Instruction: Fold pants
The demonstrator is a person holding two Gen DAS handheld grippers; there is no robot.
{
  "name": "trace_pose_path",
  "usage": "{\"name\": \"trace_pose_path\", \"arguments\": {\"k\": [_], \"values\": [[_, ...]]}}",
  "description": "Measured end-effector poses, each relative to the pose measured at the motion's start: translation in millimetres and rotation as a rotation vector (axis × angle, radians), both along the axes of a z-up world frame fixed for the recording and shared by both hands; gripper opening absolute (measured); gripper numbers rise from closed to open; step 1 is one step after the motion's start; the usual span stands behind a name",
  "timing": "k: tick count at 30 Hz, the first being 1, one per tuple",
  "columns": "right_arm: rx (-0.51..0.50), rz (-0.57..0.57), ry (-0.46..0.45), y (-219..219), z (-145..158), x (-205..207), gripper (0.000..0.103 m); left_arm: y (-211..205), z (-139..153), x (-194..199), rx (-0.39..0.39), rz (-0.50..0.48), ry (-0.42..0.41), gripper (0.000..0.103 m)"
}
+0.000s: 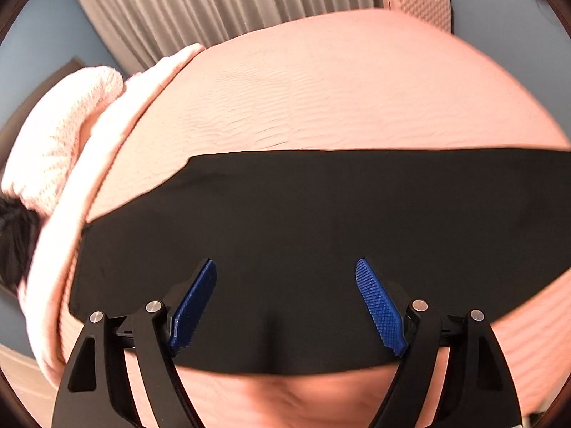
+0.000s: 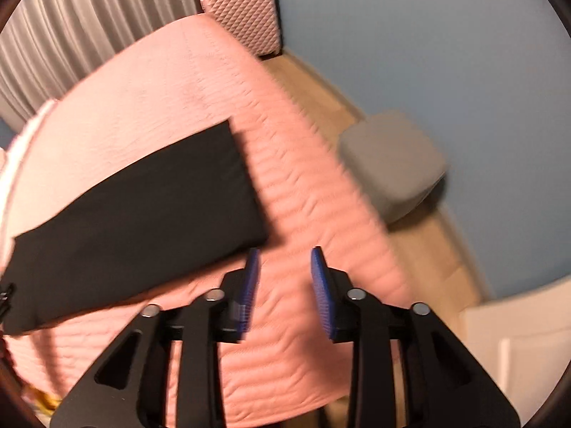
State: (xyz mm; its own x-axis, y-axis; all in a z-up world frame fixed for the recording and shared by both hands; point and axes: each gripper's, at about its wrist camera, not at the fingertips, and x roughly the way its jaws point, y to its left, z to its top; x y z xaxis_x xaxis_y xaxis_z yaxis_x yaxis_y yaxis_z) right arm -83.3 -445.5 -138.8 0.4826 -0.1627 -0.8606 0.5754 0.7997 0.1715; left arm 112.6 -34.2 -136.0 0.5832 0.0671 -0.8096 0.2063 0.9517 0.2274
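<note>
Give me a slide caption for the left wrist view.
Open left claw poised above black pants laid flat on a pink bedspread, nothing gripped.

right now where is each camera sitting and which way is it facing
Left wrist: sits on the left gripper, looking down over the black pants on the pink bed, toward the curtain; its open blue fingers show.
Right wrist: sits on the right gripper, above the bed's edge near the pants' end, facing the suitcase and blue wall; its open fingers show.
Shared: pants, bed, curtain, suitcase.
</note>
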Motion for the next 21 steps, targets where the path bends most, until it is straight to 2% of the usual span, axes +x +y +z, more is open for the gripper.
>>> {"name": "trace_pose_path", "arguments": {"k": [2,7,11,15,21], "values": [[0.067,0.009,-0.030,8,-14,17,0.059,-11,13,-14,-0.045,-0.003,0.003,0.082],[0.254,-0.010,-0.134,9,-49,28,0.058,-35,39,-50,-0.045,-0.056,-0.049,0.085],[0.336,-0.069,-0.235,-2,-67,33,0.065,-43,40,-63,-0.055,-0.054,-0.035,0.085],[0.419,-0.127,-0.335,-19,-79,41,0.065,-45,33,-65,-0.068,-0.027,-0.015,0.085],[0.484,-0.161,-0.461,-35,-89,46,0.065,-36,17,-62,-0.088,0.011,0.040,0.085]]}}
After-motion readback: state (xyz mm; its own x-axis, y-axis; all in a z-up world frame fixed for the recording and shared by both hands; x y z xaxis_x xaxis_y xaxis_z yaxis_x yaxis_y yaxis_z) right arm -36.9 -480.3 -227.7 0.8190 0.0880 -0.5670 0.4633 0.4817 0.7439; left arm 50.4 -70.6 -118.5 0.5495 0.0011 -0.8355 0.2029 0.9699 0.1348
